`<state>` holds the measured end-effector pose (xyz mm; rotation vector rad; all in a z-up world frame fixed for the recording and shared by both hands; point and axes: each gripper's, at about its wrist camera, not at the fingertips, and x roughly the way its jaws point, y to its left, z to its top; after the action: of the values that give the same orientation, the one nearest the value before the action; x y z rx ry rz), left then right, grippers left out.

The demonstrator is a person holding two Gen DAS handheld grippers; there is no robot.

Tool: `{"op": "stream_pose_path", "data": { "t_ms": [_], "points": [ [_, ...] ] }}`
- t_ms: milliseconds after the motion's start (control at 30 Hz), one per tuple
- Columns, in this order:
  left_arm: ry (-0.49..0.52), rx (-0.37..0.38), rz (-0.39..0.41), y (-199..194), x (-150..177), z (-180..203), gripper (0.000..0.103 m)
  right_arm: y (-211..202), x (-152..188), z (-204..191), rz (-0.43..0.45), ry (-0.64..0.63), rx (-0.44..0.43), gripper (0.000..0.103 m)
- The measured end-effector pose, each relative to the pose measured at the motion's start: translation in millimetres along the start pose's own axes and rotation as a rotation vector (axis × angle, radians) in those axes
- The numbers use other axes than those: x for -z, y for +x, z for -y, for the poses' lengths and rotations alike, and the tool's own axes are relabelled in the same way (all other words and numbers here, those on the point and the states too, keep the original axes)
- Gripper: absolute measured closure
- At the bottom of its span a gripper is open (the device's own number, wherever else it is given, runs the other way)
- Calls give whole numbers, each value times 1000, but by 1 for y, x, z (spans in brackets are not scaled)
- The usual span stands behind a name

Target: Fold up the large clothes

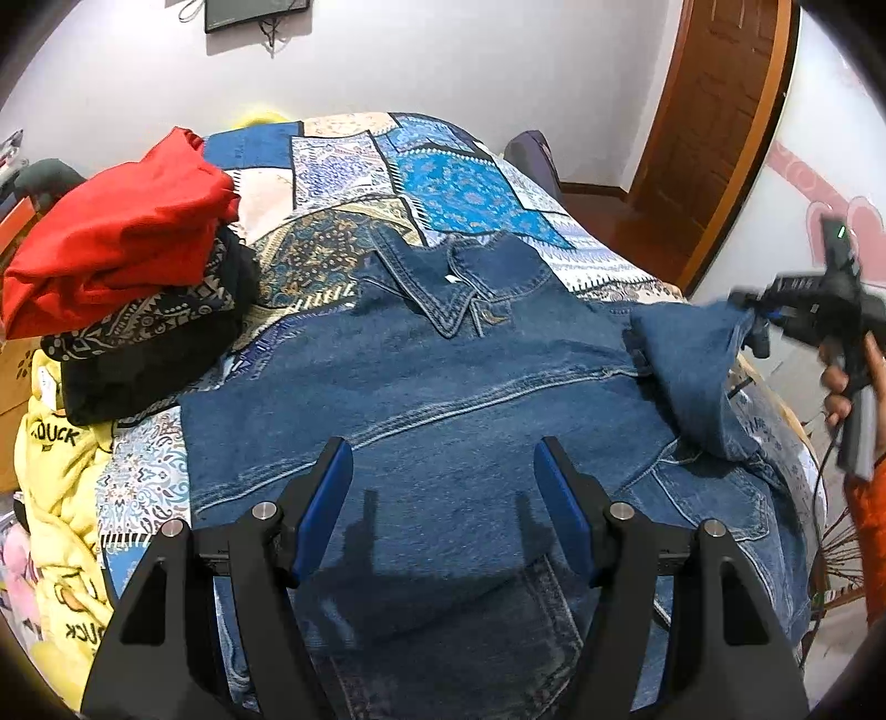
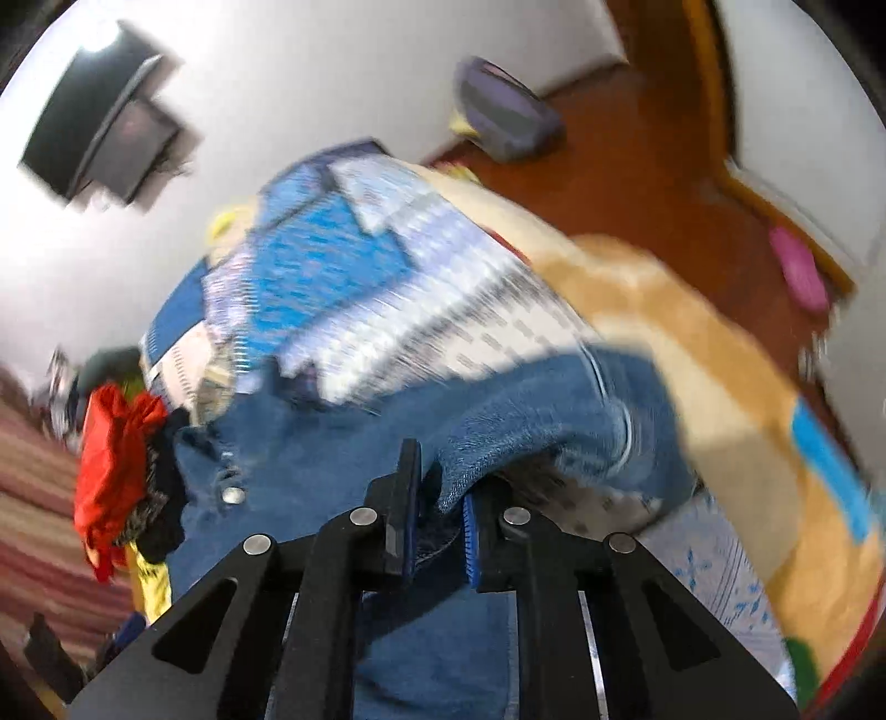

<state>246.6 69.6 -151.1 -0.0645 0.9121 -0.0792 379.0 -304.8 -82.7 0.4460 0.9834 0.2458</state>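
A blue denim jacket lies spread on the patchwork bedspread, collar toward the far end. My left gripper hovers open over the jacket's lower body, nothing between its blue pads. At the right edge of the left wrist view, my right gripper is held by a hand and grips the end of the jacket's sleeve, which is lifted off the bed. In the blurred right wrist view the right gripper is shut on the denim sleeve, the cloth pinched between the pads.
A pile of red and black patterned clothes sits on the bed's left side, with a yellow printed garment below it. A wooden door and red-brown floor lie beyond the bed at the right. A screen hangs on the far wall.
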Motion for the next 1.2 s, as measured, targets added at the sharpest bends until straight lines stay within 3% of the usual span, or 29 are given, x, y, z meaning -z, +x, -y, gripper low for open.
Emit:
{"op": "stream_pose_path", "data": {
  "t_ms": [167, 333, 467, 600, 867, 1033, 1200],
  "points": [
    [-35, 3, 30, -11, 0, -14, 36, -27, -16, -76, 49, -194, -74, 92],
    [-66, -3, 65, -24, 4, -31, 36, -27, -1, -157, 16, -394, -148, 92],
    [-98, -13, 87, -35, 9, -48, 36, -8, 31, -206, -82, -513, -217, 92],
    [-143, -35, 98, -44, 17, -70, 36, 39, 82, -246, -293, -602, -261, 92],
    [-247, -61, 83, -51, 38, -109, 36, 94, 183, -277, -550, -834, -222, 92],
    [-270, -55, 71, -52, 44, -115, 36, 92, 197, -283, -536, -946, -150, 92],
    [-269, -53, 71, -51, 42, -111, 36, 67, 163, -266, -426, -873, -112, 83]
  ]
}}
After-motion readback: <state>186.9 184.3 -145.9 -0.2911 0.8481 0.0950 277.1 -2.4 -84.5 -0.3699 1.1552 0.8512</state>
